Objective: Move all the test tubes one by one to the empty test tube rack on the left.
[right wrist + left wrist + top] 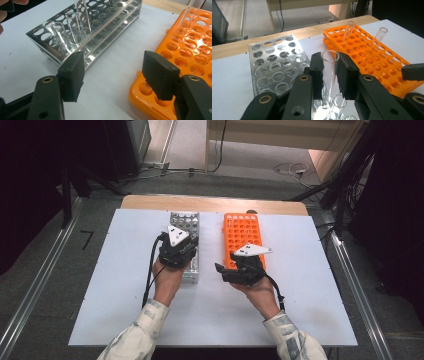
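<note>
A clear glass test tube point(329, 57) stands upright between the jaws of my left gripper point(329, 65), which is shut on it over the near end of the silver metal rack point(274, 67). In the right gripper view this tube point(83, 13) rises higher than two other tubes point(60, 32) in the metal rack point(100, 22), with its lower end still inside the rack. My right gripper point(113, 72) is open and holds nothing, low over the white board between the metal rack and the orange rack point(190, 45). Two tubes point(380, 35) lean in the orange rack point(372, 57).
Both racks lie side by side on a white board point(300, 285), the metal rack point(186, 220) at the left and the orange rack point(242, 230) at the right. The wooden table edge point(215, 204) runs behind them. Cables lie on the floor point(292, 169) beyond.
</note>
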A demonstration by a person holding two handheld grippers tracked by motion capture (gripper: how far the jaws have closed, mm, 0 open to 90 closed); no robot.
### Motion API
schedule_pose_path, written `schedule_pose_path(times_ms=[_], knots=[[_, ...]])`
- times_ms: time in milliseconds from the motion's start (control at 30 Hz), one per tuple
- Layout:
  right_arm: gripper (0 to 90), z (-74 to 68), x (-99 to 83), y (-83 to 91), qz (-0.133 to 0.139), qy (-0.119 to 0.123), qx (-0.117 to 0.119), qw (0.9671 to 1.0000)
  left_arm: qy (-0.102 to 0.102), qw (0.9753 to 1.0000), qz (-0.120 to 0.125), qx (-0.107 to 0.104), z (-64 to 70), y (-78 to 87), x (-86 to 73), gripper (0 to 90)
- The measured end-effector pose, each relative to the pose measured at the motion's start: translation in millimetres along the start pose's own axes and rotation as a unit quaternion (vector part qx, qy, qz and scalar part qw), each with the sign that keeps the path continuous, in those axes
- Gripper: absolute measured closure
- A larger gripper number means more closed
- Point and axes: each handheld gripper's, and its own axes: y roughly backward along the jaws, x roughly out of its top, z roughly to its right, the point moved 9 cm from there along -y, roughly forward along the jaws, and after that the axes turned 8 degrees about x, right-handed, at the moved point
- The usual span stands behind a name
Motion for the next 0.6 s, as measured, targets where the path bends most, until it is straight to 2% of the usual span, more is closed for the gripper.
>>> schedule_pose_path(times_ms=[300, 433, 600], knots=[[32.9, 1.2, -2.4, -1.7, -0.005, -0.001, -0.002, 1.0000, -0.007, 0.9998, -0.020, 0.002, 1.3, -5.0, -10.7, 74.6], [32.8, 1.7, -3.2, -2.5, -0.006, 0.000, -0.003, 1.0000, -0.007, 0.9995, -0.030, -0.003, 2.9, -5.9, -14.3, 73.5], [32.5, 1.2, -4.1, -3.4, -0.008, 0.002, -0.003, 1.0000, -0.007, 0.9995, -0.032, -0.005, 4.8, -5.2, -16.4, 72.7]])
